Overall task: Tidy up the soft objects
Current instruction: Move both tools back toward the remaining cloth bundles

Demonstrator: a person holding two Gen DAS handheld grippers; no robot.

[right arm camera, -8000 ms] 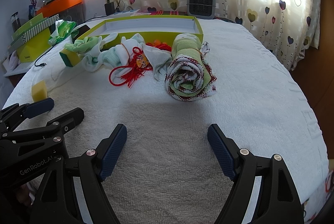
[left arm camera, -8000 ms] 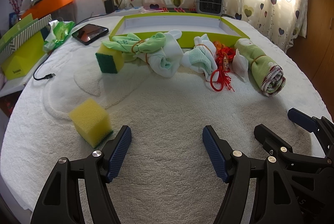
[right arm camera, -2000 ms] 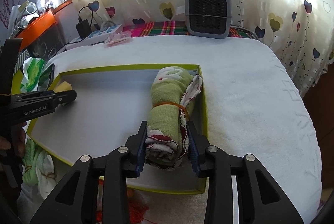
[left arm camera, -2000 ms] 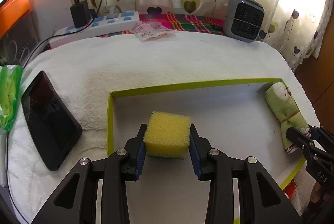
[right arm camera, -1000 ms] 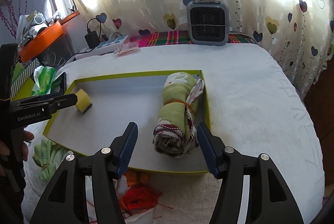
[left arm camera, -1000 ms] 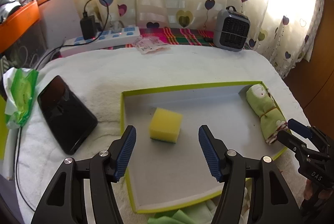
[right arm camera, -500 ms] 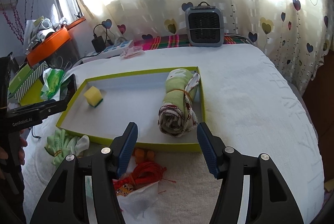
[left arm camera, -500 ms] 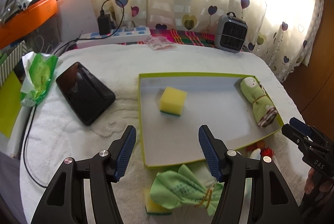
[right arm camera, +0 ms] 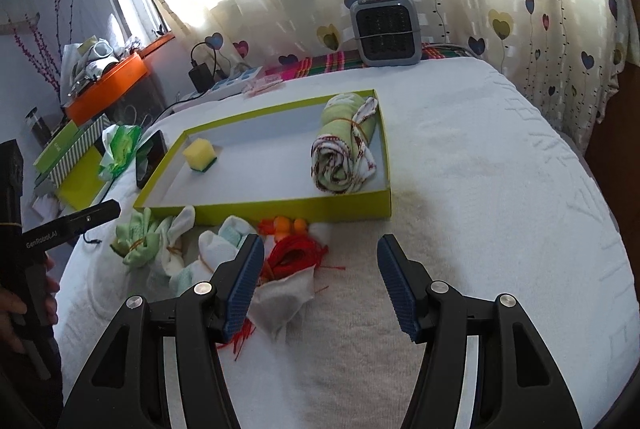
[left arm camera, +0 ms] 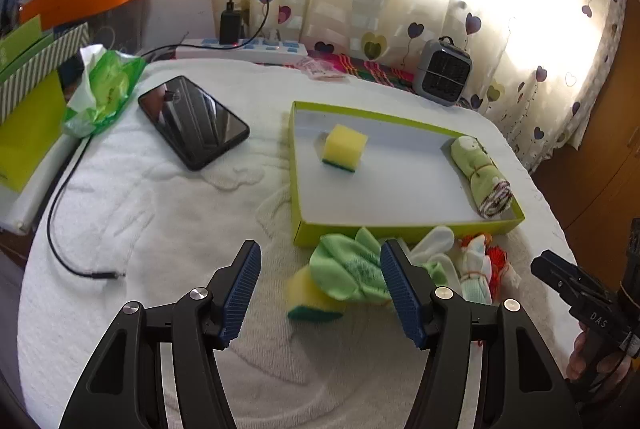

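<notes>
1. Left wrist view: the left tongs point(left arm camera: 320, 293) are spread wide and empty above the white towel-covered worktop point(left arm camera: 152, 229). At 12 o'clock from them sits the green tray point(left arm camera: 400, 227), holding a yellow sponge point(left arm camera: 344, 148) toward its 10 o'clock corner and a rolled green towel point(left arm camera: 480, 175) along its 3 o'clock wall. A green cloth bundle point(left arm camera: 348, 271) lies just outside the tray's near wall, draped over a second sponge point(left arm camera: 308, 299) between the fingertips. A phone point(left arm camera: 192, 121) and a loose cable point(left arm camera: 60, 229) lie at 10 o'clock – only this view shows them fully

2. Right wrist view: the right tongs point(right arm camera: 320, 281) also gape, holding nothing. Only here do the red tassel point(right arm camera: 296, 255) and the white cloth point(right arm camera: 284, 295) beside the left finger show clearly, with the white sock bundles point(right arm camera: 216, 249) at 10 o'clock

3. Risk, as I judge it: closing on the green bundle may pinch only cloth and leave the sponge behind, or drag both – and the tassel's threads could snag a finger
</notes>
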